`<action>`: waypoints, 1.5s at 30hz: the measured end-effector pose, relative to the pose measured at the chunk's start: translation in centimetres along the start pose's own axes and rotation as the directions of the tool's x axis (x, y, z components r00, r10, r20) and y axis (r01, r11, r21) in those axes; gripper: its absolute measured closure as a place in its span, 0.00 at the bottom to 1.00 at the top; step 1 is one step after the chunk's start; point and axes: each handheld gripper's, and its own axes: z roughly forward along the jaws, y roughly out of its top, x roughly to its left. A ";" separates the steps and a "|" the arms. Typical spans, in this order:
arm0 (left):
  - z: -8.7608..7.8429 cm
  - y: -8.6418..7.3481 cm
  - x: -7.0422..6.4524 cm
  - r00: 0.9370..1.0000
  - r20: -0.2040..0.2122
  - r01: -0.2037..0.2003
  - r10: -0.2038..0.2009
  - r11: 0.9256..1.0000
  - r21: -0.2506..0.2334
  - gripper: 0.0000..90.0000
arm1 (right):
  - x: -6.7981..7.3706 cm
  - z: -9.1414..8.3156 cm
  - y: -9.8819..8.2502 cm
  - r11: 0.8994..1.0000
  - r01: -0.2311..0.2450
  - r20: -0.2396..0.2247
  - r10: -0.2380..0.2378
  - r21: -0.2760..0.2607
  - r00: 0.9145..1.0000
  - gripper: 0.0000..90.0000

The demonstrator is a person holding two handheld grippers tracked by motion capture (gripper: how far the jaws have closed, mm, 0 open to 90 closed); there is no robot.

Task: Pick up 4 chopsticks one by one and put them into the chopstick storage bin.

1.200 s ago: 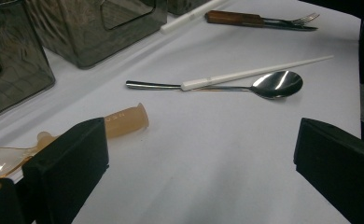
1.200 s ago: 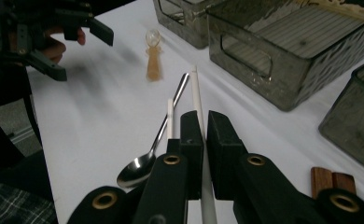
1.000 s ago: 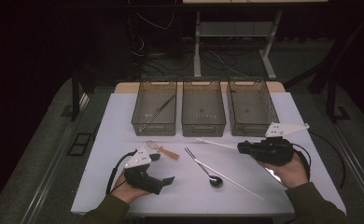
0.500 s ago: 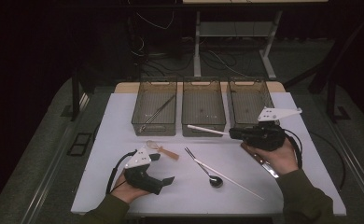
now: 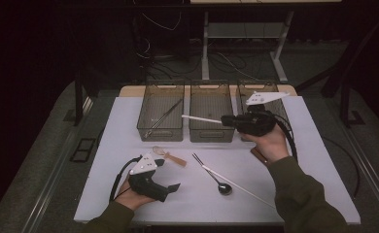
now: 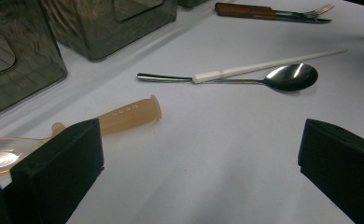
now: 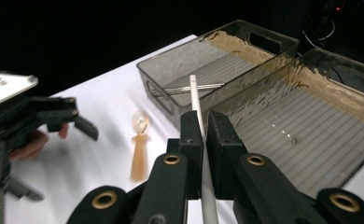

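Observation:
My right gripper (image 5: 228,121) is shut on a white chopstick (image 5: 202,119), which juts left above the middle bin (image 5: 212,133). In the right gripper view the stick (image 7: 195,100) runs up between the closed jaws (image 7: 204,126) toward the left bin (image 7: 171,60). My left gripper (image 5: 168,174) rests on the white table (image 5: 129,121) at the near left, open, with nothing between its jaws (image 6: 199,163). An amber plastic spoon (image 5: 169,157) (image 6: 124,112) lies just beyond it. A metal spoon (image 5: 224,188) (image 6: 292,77) and a second white chopstick (image 5: 241,184) (image 6: 264,65) lie mid-table.
Three smoky plastic bins stand in a row at the back; the left bin (image 5: 161,133) holds metal chopsticks (image 5: 164,118), and the right bin (image 5: 270,87) sits behind my right hand. A wooden-handled fork (image 6: 264,11) lies near the right hand.
The right gripper has lifted the white chopstick off the table and carried it back and left, over the middle bin. The left gripper has stayed put.

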 end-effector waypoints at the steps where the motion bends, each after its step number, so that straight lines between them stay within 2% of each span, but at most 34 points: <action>1: 0.0 0.0 0.0 1.000 0.001 0.000 0.000 1.000 0.001 0.00 | 0.0 0.4 0.3 1.000 0.001 0.005 -0.001 0.005 1.000 0.95; 4: 0.1 0.0 -0.1 1.000 0.004 0.009 -0.009 1.000 -0.006 0.00 | -0.2 1.8 1.4 1.000 -0.001 0.008 0.001 0.006 1.000 0.95; 7: 0.2 0.0 -0.1 1.000 0.003 0.002 -0.002 1.000 0.002 0.00 | -0.4 3.2 2.4 1.000 -0.002 0.015 0.001 0.014 1.000 0.95; 13: 0.2 0.0 -0.1 1.000 0.002 -0.001 0.001 1.000 0.006 0.00 | -0.6 6.1 3.7 1.000 -0.015 0.015 0.015 0.018 1.000 0.95; 27: 0.1 0.0 -0.1 1.000 0.012 -0.007 0.006 1.000 0.010 0.00 | -1.5 13.1 4.1 0.994 -0.062 0.060 0.057 0.092 0.997 0.95; 32: 0.1 0.1 -0.1 1.000 0.013 -0.001 0.001 1.000 0.003 0.00 | -1.7 15.3 4.2 0.990 -0.082 0.093 0.071 0.117 0.993 0.95; 38: 0.1 0.1 -0.1 1.000 0.015 -0.009 0.009 1.000 0.002 0.00 | -1.7 17.4 4.4 0.986 -0.111 0.134 0.095 0.123 0.987 0.95; 45: 0.0 0.1 -0.1 1.000 0.018 -0.012 0.012 1.000 0.000 0.00 | -1.4 19.7 5.2 0.987 -0.113 0.130 0.097 0.118 0.987 0.95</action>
